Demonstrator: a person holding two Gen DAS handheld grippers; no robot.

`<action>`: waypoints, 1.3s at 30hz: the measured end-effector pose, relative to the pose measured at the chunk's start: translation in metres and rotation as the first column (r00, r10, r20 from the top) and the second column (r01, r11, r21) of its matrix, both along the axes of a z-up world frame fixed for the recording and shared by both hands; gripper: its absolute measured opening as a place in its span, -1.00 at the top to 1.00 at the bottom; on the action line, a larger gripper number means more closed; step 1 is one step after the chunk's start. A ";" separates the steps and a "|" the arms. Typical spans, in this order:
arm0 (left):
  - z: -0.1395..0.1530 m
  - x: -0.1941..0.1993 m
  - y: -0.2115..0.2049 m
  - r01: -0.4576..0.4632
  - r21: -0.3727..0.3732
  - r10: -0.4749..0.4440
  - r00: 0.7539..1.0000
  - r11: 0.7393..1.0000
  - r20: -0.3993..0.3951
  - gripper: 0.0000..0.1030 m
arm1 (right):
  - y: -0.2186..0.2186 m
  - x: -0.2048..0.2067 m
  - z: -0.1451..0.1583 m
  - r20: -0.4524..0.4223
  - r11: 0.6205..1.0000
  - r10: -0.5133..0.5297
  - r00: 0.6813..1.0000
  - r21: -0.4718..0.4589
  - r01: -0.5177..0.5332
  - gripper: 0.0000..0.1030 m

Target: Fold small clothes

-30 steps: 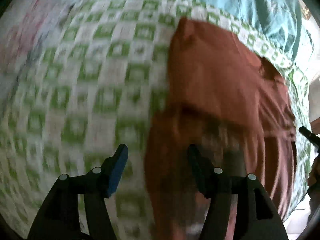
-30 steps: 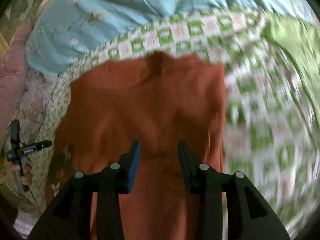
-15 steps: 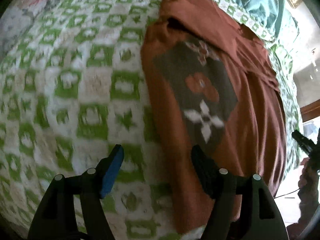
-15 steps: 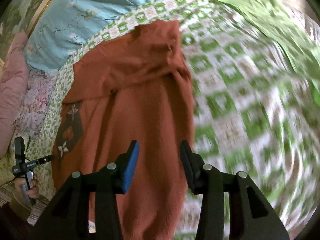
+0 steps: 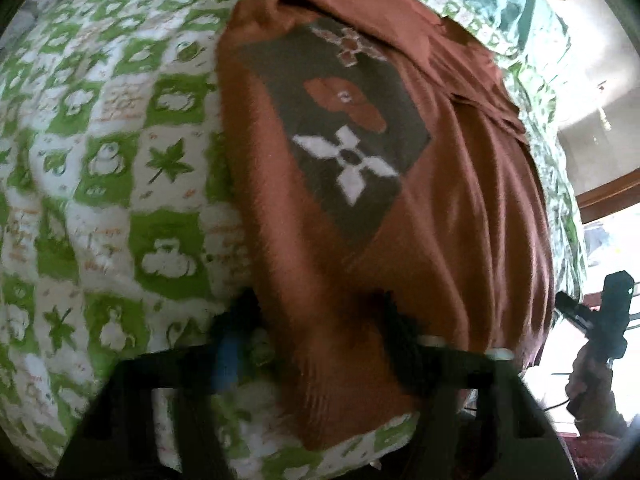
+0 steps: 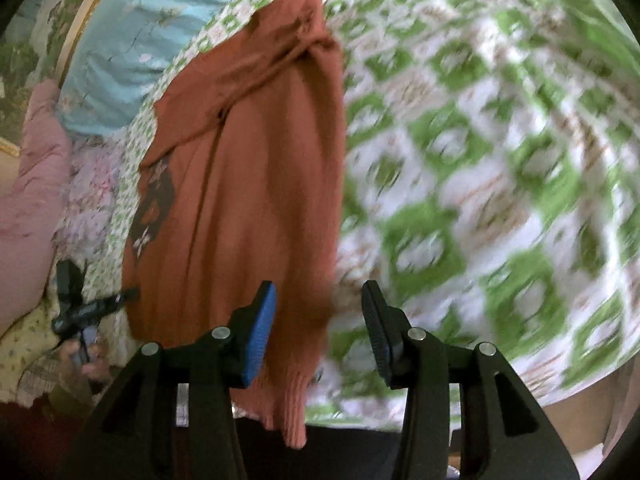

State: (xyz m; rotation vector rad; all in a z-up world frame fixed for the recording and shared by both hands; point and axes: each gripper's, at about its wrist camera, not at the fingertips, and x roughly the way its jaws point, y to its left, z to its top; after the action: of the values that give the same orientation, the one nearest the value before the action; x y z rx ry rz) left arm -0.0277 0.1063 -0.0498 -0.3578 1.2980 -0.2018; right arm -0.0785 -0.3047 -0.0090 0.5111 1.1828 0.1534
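Although the left wrist view is blurred at its near edge, the left gripper (image 5: 316,340) shows its jaws set wide apart, one on either side of the near left corner of the rust-red sweater (image 5: 460,200); whether they touch the cloth cannot be told. The right gripper (image 6: 318,332) likewise has its jaws spread, with the sweater's near right edge and ribbed hem (image 6: 294,408) lying between them, not pinched. The sweater lies lengthwise on the bed, hem near, collar far, its upper part folded over. A dark patch with a white flower (image 5: 348,160) sits on its left half. Beneath it is a green-and-white checked bedspread (image 5: 120,168). A light blue floral quilt (image 6: 132,40) lies at the far end, a pink pillow (image 6: 28,200) to the left.
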 end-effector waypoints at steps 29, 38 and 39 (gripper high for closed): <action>0.002 0.003 0.034 0.013 -0.007 -0.013 0.999 1.000 -0.048 -0.16 | 0.008 -0.017 -0.016 -0.015 0.992 0.060 0.998 0.113 -0.058 0.45; 0.009 0.000 0.013 0.089 -0.031 -0.089 0.996 0.996 0.021 0.91 | 0.010 -0.020 -0.016 -0.010 0.990 0.084 0.996 0.118 -0.082 0.87; 0.011 -0.002 0.018 0.072 -0.047 -0.071 0.997 0.996 0.030 0.92 | 0.007 -0.020 -0.016 -0.007 0.988 0.075 0.997 0.137 -0.073 0.87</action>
State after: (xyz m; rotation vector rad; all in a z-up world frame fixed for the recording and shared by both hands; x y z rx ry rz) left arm -0.0300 0.1247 -0.0389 -0.3485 1.2806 -0.2981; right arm -0.0987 -0.2978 -0.0247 0.5886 1.2092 0.2970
